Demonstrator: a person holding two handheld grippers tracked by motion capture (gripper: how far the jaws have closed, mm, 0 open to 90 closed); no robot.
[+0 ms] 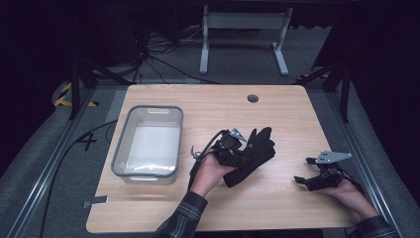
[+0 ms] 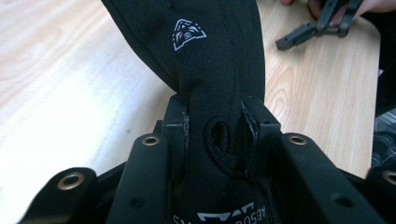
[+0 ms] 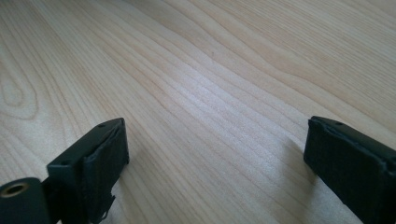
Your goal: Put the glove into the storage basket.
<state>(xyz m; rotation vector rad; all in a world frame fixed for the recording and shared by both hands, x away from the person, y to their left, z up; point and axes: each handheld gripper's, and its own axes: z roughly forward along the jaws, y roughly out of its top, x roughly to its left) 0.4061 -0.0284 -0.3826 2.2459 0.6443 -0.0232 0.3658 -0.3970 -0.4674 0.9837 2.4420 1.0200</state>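
Clamping black glove (image 2: 210,70), L gripper (image 2: 215,126) jaws pinch it at cuff, near small fabric loop. High view: L gripper (image 1: 233,146) at table centre, glove (image 1: 255,153) draped to its right, fingers pointing away from person. L gripper view adds white triangular logo on glove, plus partial white print at cuff, too cropped to read. R gripper (image 3: 215,158) jaws wide apart, nothing btwn, over bare wooden table (image 3: 210,70). Grey bin (image 1: 148,141) at table left.
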